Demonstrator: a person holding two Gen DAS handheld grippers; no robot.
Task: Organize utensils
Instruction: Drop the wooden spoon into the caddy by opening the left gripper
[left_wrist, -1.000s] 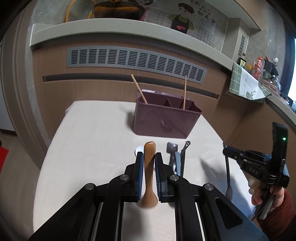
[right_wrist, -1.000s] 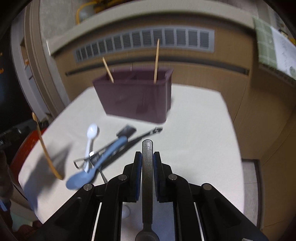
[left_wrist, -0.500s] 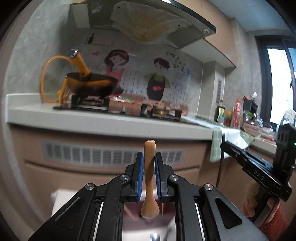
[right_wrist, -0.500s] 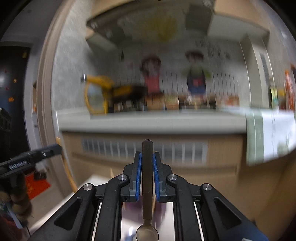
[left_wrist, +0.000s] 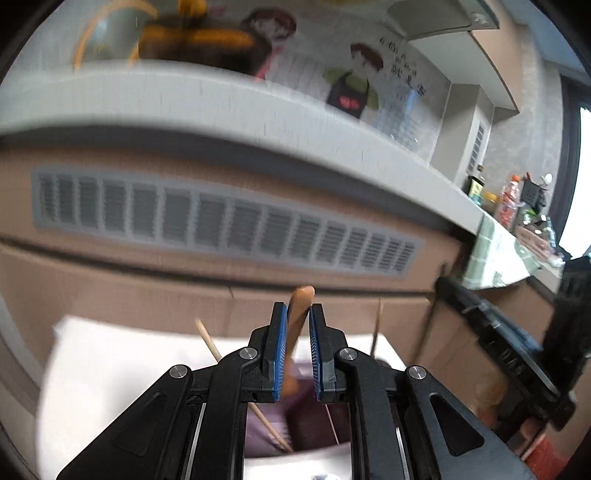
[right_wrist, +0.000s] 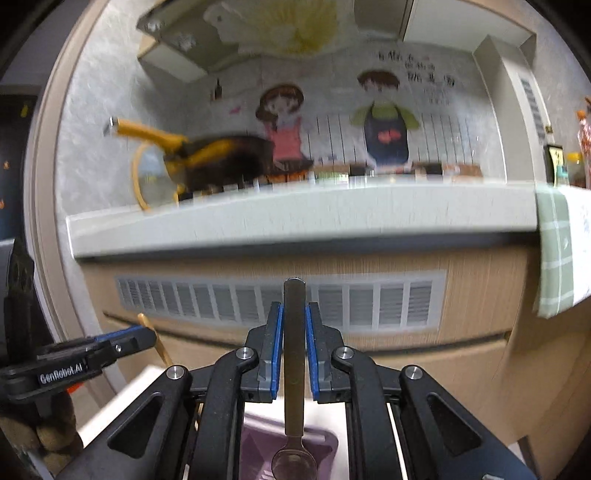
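Left wrist view: left gripper (left_wrist: 296, 345), jaws just easing apart, loosely straddles the light, stiff wooden spoon (left_wrist: 298, 314) above the purple utensil caddy (left_wrist: 266, 424); right gripper (right_wrist: 294, 347) likewise brackets the slippery metal spoon (right_wrist: 294, 369) by its handle.

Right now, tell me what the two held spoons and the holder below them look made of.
Left tongs' spoon: probably wood, matte orange-brown. Right tongs' spoon: metal, likely steel, grey with a reflective bowl. Holder: likely plastic, smooth uniform purple, though blurred.
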